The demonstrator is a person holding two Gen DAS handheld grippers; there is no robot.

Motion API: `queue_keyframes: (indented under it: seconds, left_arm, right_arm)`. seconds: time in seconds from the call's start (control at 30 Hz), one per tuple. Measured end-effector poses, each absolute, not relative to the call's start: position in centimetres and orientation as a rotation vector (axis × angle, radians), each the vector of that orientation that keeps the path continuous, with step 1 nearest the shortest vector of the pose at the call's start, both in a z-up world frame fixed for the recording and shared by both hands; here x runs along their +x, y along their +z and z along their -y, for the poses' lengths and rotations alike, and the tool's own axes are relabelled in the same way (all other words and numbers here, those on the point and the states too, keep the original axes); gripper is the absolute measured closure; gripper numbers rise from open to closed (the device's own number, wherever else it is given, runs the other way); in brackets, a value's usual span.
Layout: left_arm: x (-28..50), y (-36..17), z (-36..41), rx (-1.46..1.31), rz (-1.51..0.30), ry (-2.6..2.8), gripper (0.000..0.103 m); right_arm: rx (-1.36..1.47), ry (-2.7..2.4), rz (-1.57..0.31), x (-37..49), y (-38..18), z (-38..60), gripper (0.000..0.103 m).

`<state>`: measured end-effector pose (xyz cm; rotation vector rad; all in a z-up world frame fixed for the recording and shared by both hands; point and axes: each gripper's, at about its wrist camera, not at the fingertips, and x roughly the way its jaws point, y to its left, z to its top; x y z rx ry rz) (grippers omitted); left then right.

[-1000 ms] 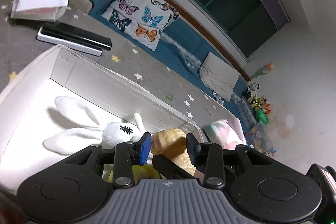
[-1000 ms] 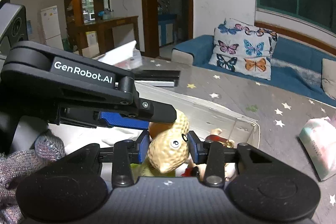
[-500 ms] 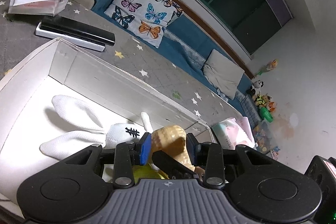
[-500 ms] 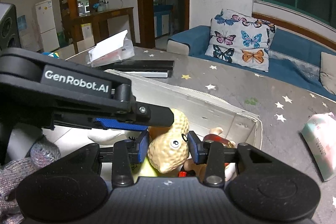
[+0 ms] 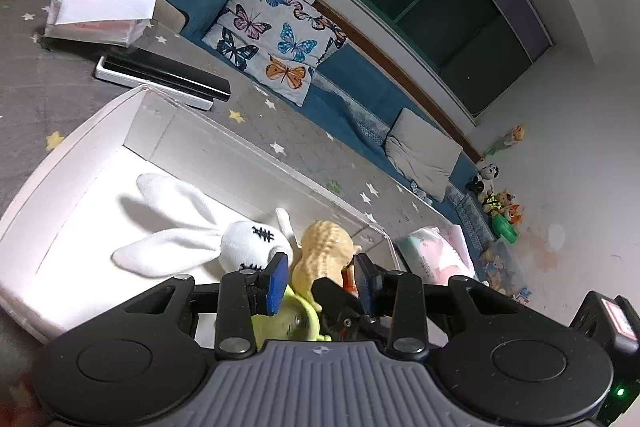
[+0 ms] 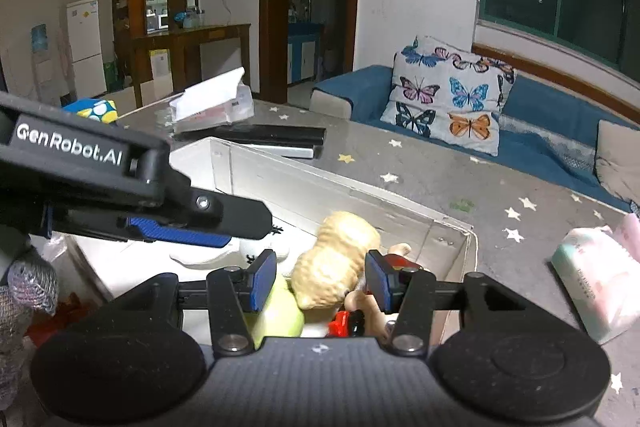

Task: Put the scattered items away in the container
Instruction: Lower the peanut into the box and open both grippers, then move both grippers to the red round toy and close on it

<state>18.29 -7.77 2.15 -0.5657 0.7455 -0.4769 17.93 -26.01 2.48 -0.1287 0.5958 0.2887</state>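
Peanut toy (image 6: 334,261) lies inside the white container (image 6: 352,193), near its right end wall, beside the white rabbit plush (image 5: 192,233). Right gripper (image 6: 320,281) hangs over it, jaws spread, not touching it. Left gripper (image 5: 322,277) is also spread above the container. Tissue pack (image 6: 596,277) lies on the table past the container's right end.

R gripper (image 6: 321,277) seen w/ jaws apart over container (image 6: 460,227); peanut toy (image 6: 338,259) lies between pads, untouched. L gripper (image 6: 192,219) seen at left.
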Motion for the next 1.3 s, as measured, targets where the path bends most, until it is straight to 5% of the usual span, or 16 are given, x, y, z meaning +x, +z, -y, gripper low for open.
queue_keyframes:
  seconds: [1.3]
  left_arm:
    - [4.3, 1.2, -0.4, -0.505, -0.698, -0.3, 0.065]
  right_arm:
    - [-0.037, 0.501, -0.585, 5.1, 0.9, 20.0, 0.051]
